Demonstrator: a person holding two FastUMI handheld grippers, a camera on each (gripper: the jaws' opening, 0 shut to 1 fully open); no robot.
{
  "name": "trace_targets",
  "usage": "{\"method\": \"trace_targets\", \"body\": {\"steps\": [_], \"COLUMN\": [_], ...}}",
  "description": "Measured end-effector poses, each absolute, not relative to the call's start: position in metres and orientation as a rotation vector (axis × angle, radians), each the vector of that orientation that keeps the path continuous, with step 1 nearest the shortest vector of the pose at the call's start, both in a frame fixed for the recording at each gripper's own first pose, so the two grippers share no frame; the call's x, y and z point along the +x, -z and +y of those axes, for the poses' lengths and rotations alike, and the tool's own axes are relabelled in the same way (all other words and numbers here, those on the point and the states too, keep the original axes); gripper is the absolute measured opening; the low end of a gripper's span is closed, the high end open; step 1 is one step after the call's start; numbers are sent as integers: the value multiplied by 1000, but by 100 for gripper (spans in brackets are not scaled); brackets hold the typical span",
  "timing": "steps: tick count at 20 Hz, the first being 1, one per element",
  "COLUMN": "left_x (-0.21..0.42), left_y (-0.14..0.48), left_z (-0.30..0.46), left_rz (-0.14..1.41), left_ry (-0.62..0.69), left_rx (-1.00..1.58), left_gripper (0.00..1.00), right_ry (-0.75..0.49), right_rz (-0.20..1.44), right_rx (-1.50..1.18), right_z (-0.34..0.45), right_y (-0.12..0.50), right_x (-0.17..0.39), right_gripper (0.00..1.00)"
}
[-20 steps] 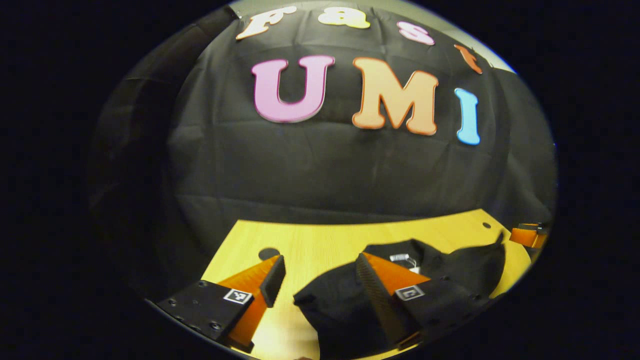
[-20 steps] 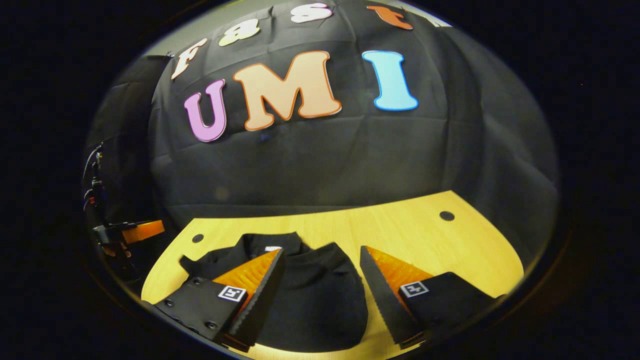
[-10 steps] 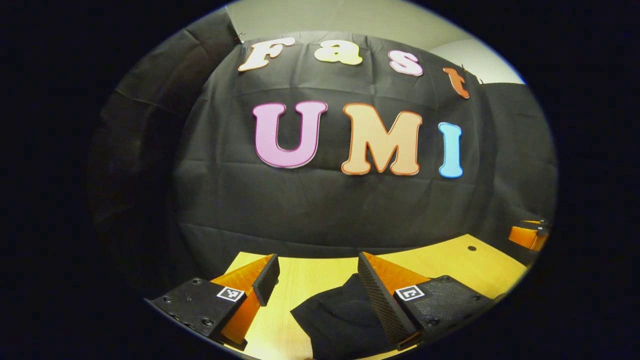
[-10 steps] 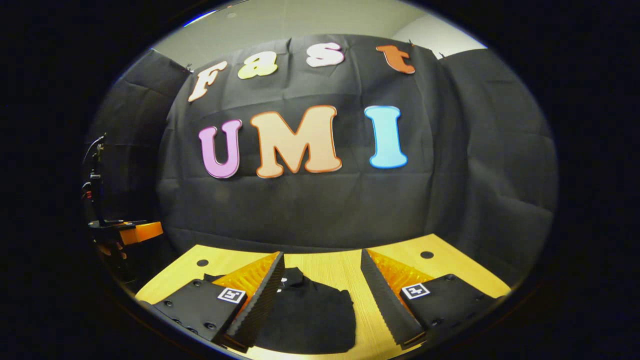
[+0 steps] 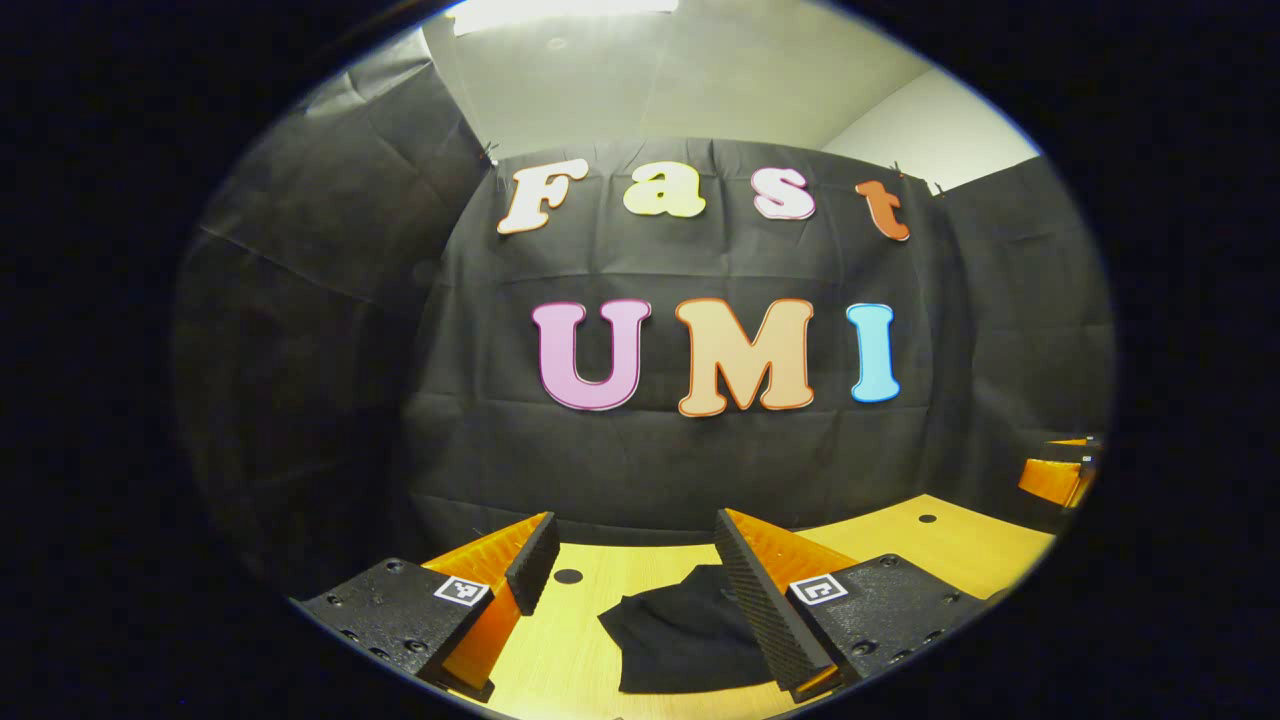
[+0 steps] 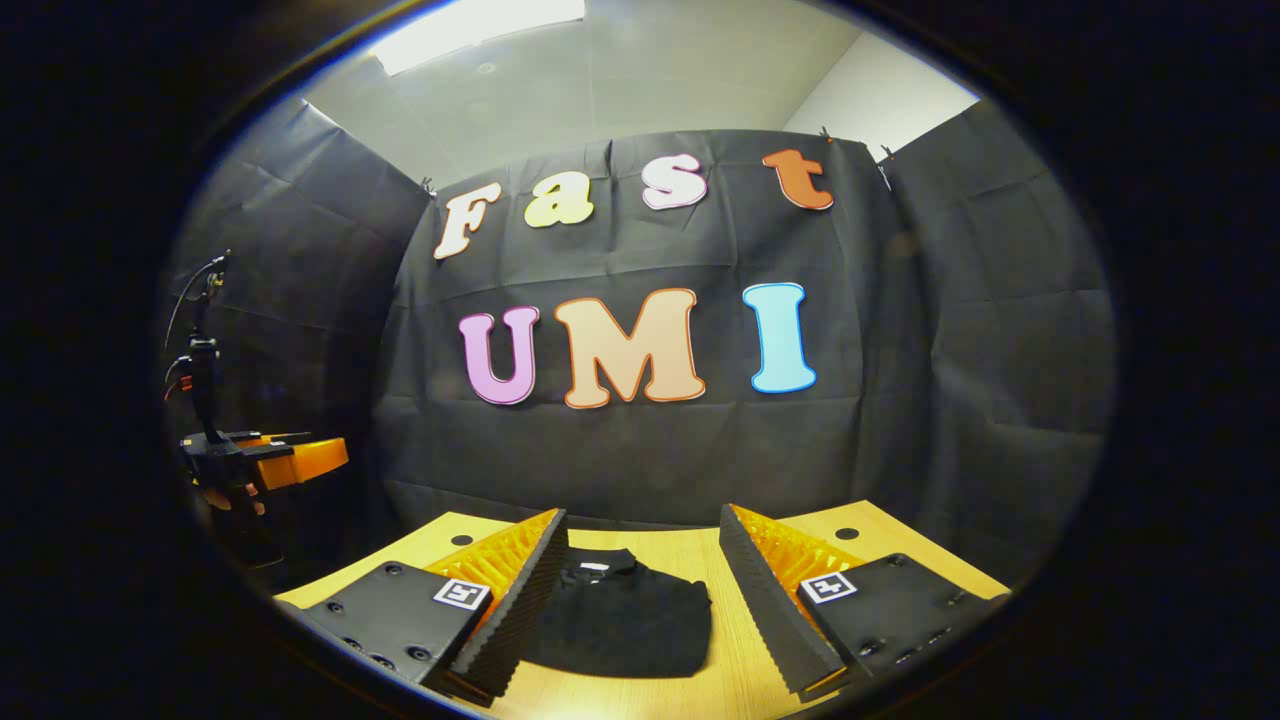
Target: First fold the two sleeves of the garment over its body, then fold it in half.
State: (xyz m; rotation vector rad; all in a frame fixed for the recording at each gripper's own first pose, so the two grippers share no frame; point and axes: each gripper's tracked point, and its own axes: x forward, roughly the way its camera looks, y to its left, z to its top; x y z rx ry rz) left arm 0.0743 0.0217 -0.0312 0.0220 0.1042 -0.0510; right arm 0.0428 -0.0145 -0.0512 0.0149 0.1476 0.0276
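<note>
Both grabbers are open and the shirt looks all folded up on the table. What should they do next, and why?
Probably just pull both tools back and rest. The shirt lies as a small folded bundle on the table, and the left tool and right tool are open above it, holding nothing. I can't see if the edges line up; if not, a small tidy first.

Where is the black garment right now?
The garment lies folded on the wooden table, between the open fingers in the right gripper view, below the booth's back wall.
</note>
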Motion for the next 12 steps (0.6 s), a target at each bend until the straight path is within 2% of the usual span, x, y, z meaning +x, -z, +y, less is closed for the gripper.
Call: {"method": "trace_targets", "body": {"steps": [6, 10, 11, 12], "left_x": [4, -14, -17, -18], "left_y": [3, -6, -10, -16], "left_z": [0, -13, -14, -16], "left_rz": [77, 78, 70, 61], "left_ry": [57, 82, 84, 85], "left_rx": [0, 1, -1, -5], "left_gripper": [92, 92, 92, 93], "right_ry": [-62, -71, -74, -76], "right_rz": [110, 83, 78, 79], "right_rx": [71, 66, 70, 75], "right_z": [-12, -17, -17, -18], "right_y": [35, 21, 19, 19], "right_x": [-32, -58, -62, -66], "right_gripper": [96, 96, 93, 100]}}
